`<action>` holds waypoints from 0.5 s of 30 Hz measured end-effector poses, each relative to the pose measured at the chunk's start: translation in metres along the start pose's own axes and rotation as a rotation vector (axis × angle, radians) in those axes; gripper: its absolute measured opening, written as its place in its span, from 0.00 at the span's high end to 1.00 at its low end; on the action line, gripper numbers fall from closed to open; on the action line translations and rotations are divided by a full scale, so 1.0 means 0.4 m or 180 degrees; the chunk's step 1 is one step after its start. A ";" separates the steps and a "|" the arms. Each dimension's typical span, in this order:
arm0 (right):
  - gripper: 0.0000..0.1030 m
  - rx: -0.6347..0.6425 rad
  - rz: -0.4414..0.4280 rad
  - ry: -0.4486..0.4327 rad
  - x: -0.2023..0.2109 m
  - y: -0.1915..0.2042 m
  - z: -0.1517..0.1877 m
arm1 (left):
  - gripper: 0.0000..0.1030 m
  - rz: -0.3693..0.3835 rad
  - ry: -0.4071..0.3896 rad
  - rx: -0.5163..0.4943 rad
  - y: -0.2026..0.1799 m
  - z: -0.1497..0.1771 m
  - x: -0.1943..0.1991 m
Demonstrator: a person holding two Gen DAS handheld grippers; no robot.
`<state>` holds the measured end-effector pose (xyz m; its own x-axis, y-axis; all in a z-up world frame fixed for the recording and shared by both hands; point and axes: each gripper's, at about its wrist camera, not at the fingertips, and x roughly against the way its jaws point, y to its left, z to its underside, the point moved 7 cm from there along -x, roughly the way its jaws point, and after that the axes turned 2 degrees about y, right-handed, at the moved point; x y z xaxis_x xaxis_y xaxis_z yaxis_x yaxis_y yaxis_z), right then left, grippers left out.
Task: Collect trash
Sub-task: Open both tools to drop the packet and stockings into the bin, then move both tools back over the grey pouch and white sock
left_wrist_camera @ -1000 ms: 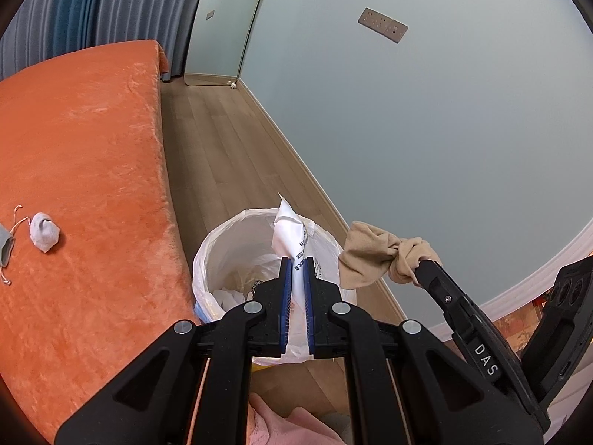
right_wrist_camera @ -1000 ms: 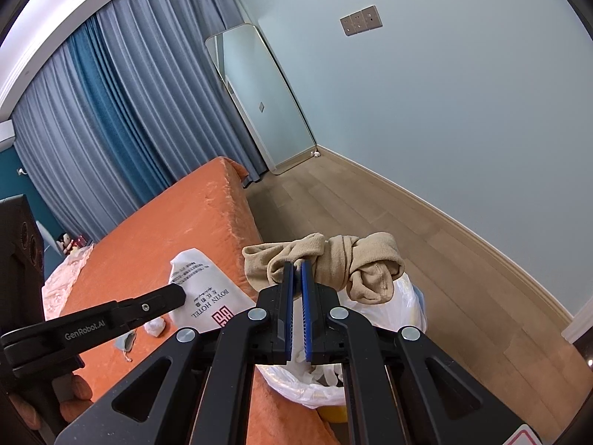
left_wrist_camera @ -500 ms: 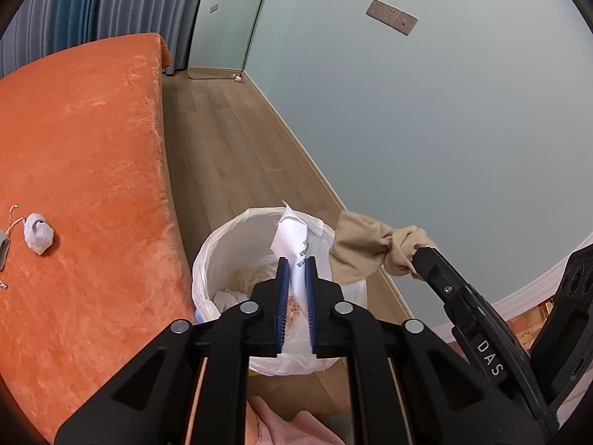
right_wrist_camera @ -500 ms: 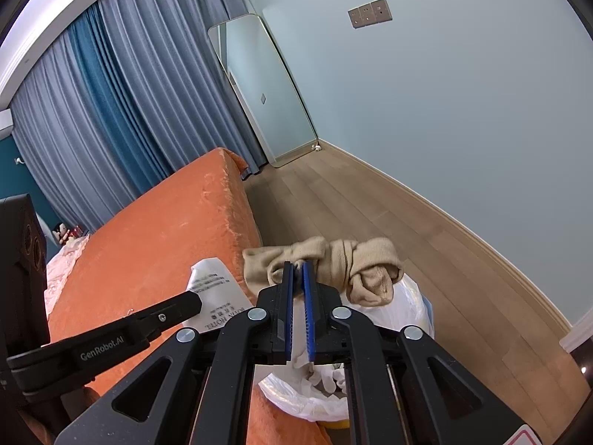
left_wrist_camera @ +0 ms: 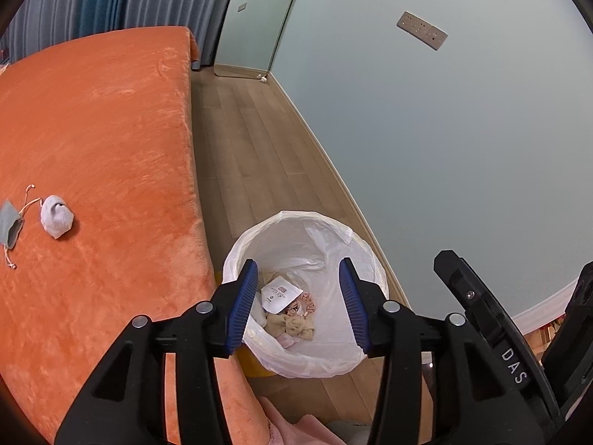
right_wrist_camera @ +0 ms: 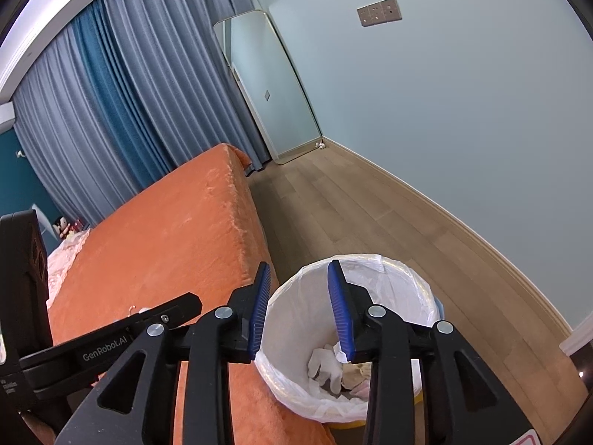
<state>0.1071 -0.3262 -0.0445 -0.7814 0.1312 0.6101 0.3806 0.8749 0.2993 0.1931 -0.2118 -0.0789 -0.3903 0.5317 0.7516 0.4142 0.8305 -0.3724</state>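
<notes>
A trash bin with a white liner stands on the floor beside the orange bed; it also shows in the right wrist view. Inside lie a white paper packet, a tan sock and other scraps. My left gripper is open and empty above the bin. My right gripper is open and empty above the bin's left rim. A small crumpled grey sock and a grey drawstring pouch lie on the bed at left.
The orange bed fills the left side. Wood floor runs between the bed and the pale blue wall. A mirror leans against the far wall by blue curtains. Pink cloth lies below the bin.
Both grippers opened. The white packet dropped from the left gripper and the tan sock from the right gripper into the bin.
</notes>
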 end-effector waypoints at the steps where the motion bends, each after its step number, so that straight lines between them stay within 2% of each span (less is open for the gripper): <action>1: 0.68 0.0022 -0.0007 0.0013 -0.001 0.007 0.002 | 0.58 -0.0007 -0.0003 0.0014 0.008 0.000 0.003; 9: 0.67 0.0210 -0.0083 0.0097 -0.026 0.087 0.009 | 0.52 -0.0122 -0.0093 0.0160 0.101 0.005 0.049; 12: 0.61 0.0311 -0.0118 0.0128 -0.037 0.129 0.017 | 0.50 -0.0172 -0.0128 0.0234 0.146 0.004 0.070; 15: 0.60 0.0405 -0.0160 0.0156 -0.049 0.175 0.026 | 0.48 -0.0234 -0.0159 0.0331 0.200 0.004 0.091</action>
<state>0.1440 -0.2625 -0.0430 -0.7716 0.0657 0.6327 0.2735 0.9323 0.2368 0.2106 -0.1258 -0.0820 -0.4580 0.4743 0.7518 0.2966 0.8788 -0.3738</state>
